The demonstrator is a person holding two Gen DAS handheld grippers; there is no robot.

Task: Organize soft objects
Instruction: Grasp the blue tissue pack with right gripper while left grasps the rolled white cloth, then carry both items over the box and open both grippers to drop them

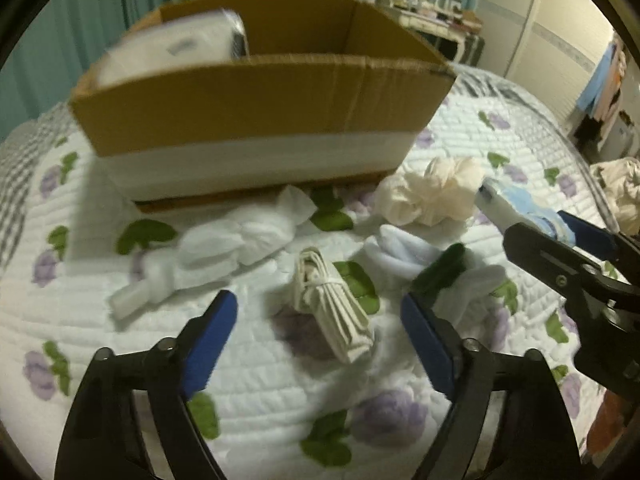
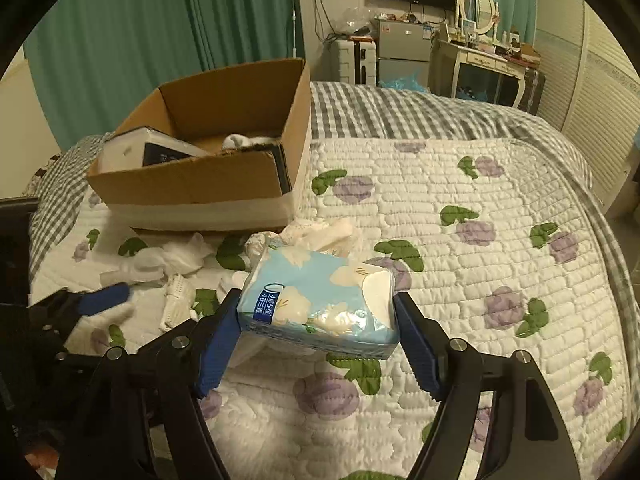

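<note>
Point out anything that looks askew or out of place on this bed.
Knotted white bags and a cream one lie scattered on the quilt before the cardboard box. Inside it, a white pack leans tilted against the wall.

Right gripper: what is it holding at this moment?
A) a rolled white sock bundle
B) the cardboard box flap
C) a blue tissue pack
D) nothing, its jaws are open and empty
C: in the right wrist view the right gripper has both blue fingers pressed against the sides of the blue tissue pack, which sits above the quilt.
</note>
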